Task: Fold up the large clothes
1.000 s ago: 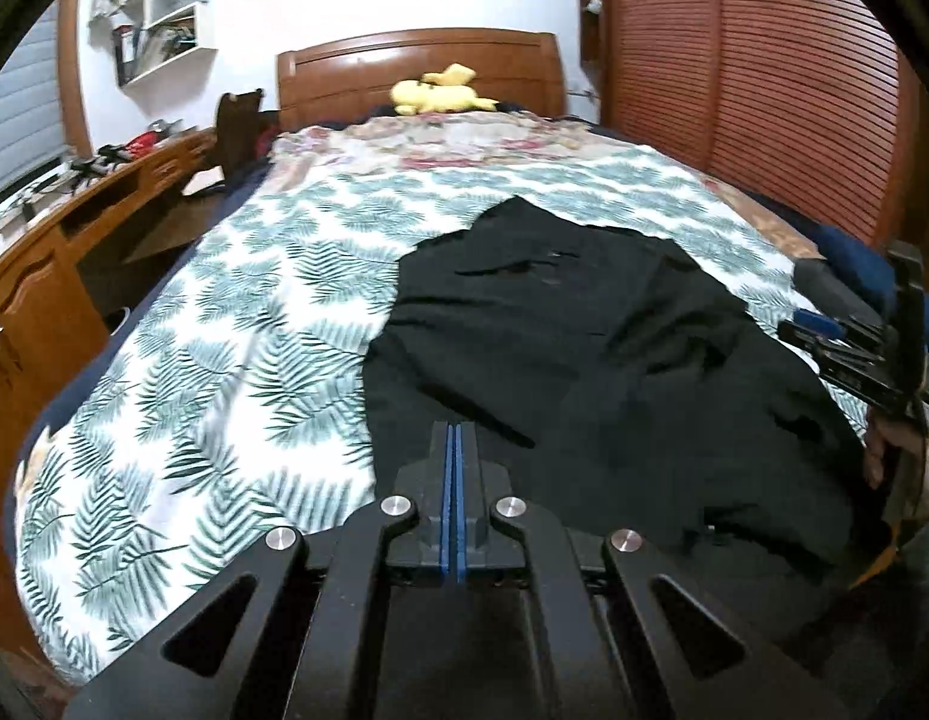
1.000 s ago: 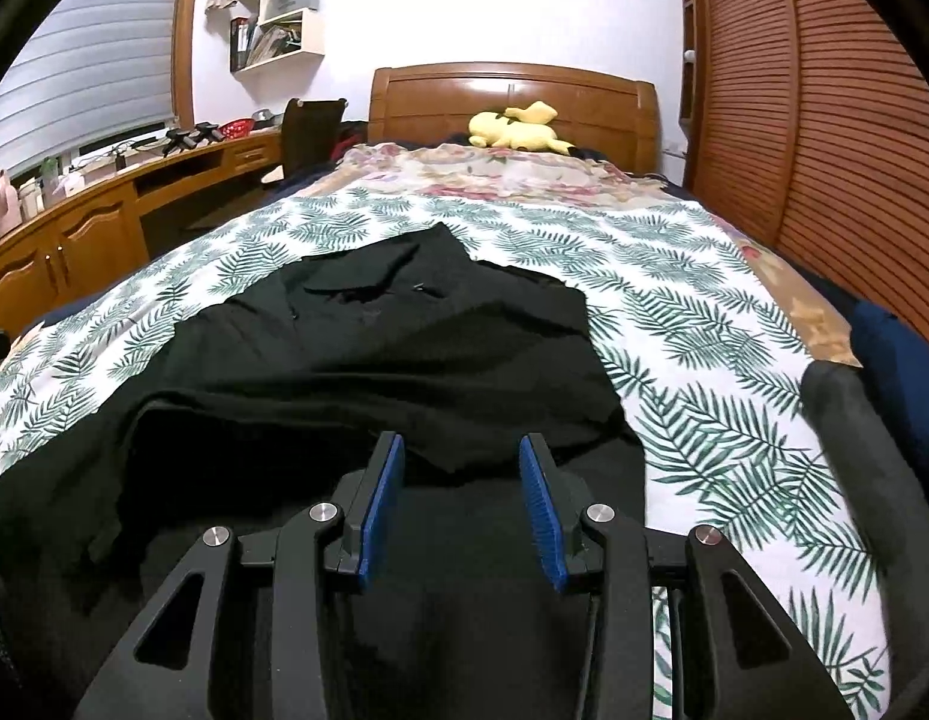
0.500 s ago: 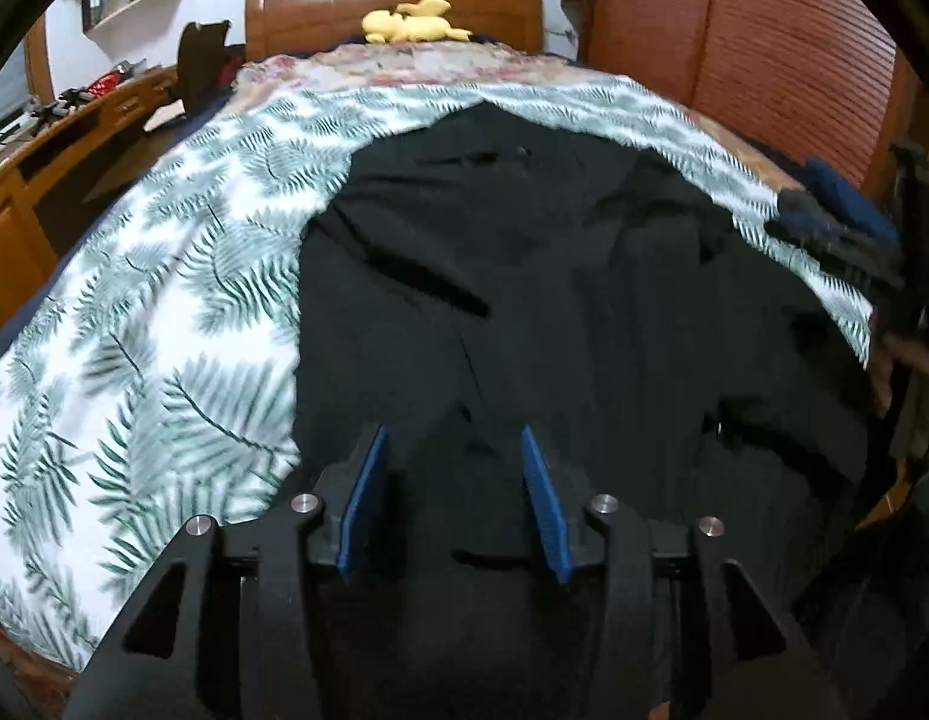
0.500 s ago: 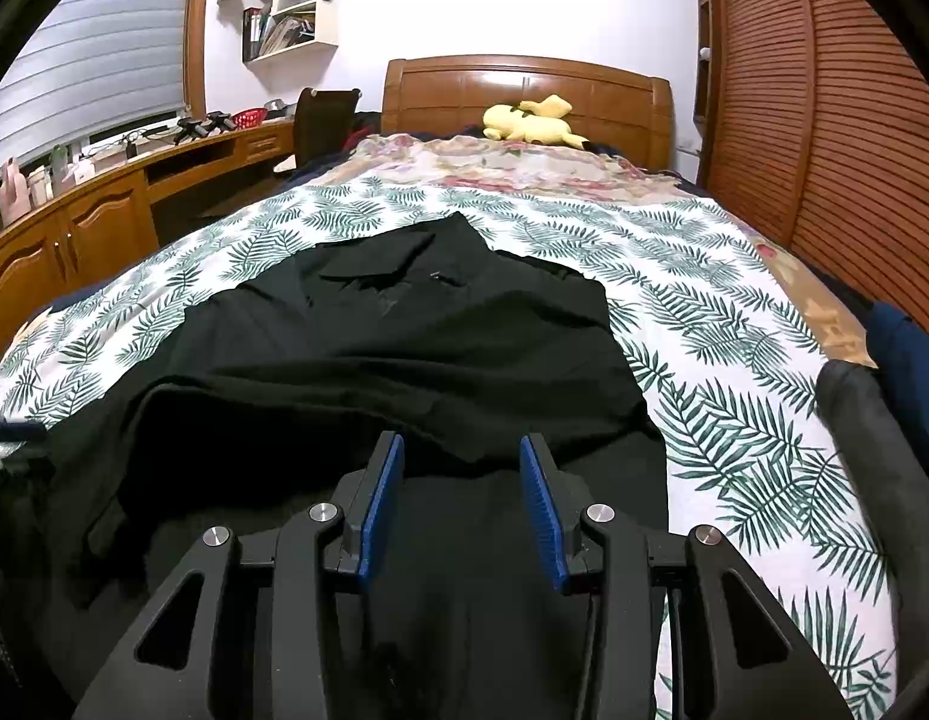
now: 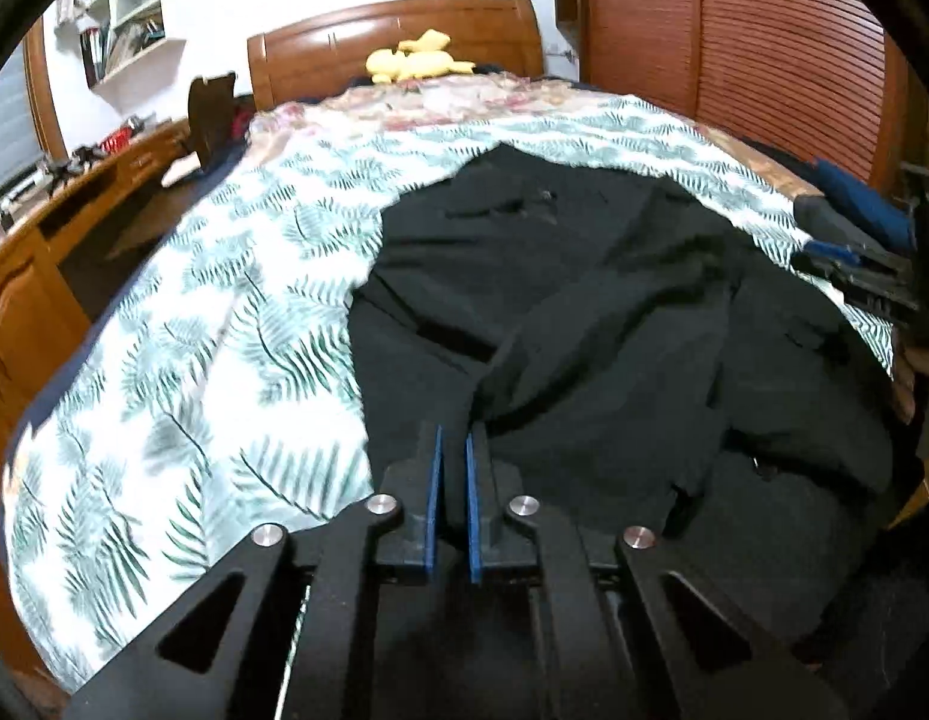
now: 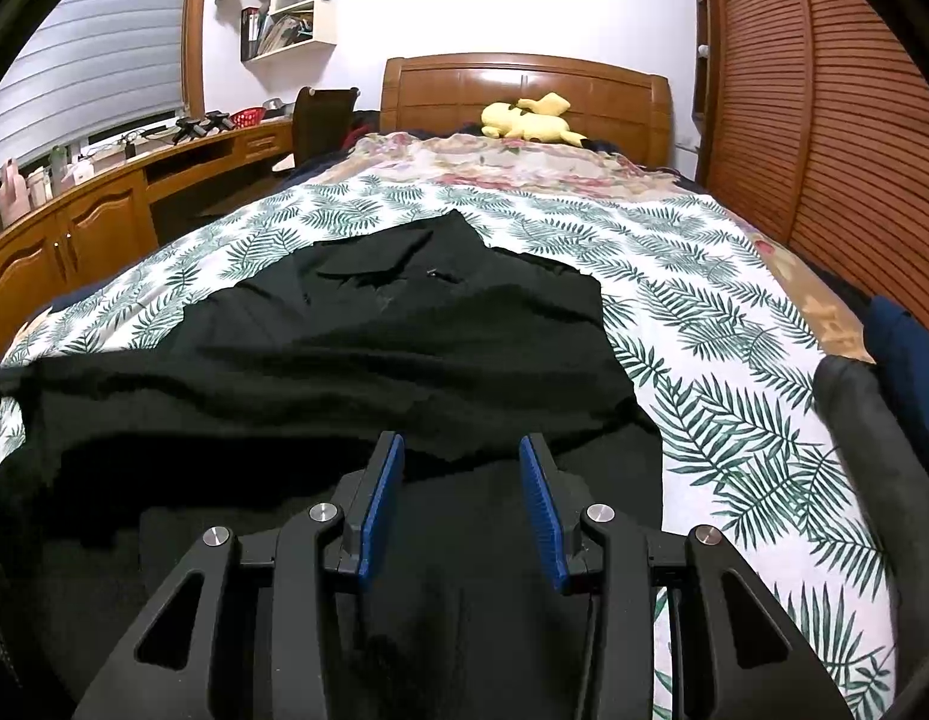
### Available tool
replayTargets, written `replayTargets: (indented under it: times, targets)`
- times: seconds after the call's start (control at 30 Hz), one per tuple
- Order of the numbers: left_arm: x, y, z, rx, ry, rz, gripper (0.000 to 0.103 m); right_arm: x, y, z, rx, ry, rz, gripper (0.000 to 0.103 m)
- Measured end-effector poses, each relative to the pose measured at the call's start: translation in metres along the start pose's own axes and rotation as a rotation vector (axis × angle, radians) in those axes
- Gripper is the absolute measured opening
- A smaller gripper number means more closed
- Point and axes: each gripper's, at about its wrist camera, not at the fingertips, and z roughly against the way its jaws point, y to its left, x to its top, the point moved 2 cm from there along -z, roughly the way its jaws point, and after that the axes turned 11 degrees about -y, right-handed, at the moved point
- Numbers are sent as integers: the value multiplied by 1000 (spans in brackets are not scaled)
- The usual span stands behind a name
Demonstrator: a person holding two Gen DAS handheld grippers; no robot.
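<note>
A large black garment (image 5: 584, 312) lies spread on the leaf-print bed cover (image 5: 224, 330), its collar towards the headboard. My left gripper (image 5: 453, 438) is shut on a fold of the black garment near its left hem, and the cloth rises in a ridge from the jaws. My right gripper (image 6: 461, 450) is open over the garment's (image 6: 374, 348) near right part, with black cloth between and under its blue pads (image 6: 539, 504). The right gripper also shows at the right edge of the left wrist view (image 5: 866, 276).
A yellow plush toy (image 6: 527, 120) lies by the wooden headboard (image 6: 524, 84). A wooden desk with drawers (image 6: 104, 210) and a chair (image 6: 320, 120) stand left of the bed. A slatted wooden wardrobe (image 6: 824, 120) is at the right. Dark blue and grey clothes (image 6: 884, 372) lie at the bed's right edge.
My left gripper opened over the garment's left hem, then closed on a fold and lifted it. The right gripper stayed open and hardly moved.
</note>
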Motion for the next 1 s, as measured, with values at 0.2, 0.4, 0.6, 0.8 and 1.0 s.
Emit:
replayTargets:
  times: [0.2,0.4,0.6,0.8,1.0]
  targets:
    - [14,12,9,33,-37,6,47,-2,0,-1,1,8,1,42]
    - [0,-20,7,-44,-35,-4,48,0,2,-1,7,10,1,41]
    - [-26,-64,-8,-125,23,-61,48,-1,2,-4,13,18,5,42]
    - [-36,-68,-21,-99,32,-106,15,0,3,-2,26,19,3,42]
    - [-31,-75,1,-134,2,-77,7,0,4,0,40,18,-2,42]
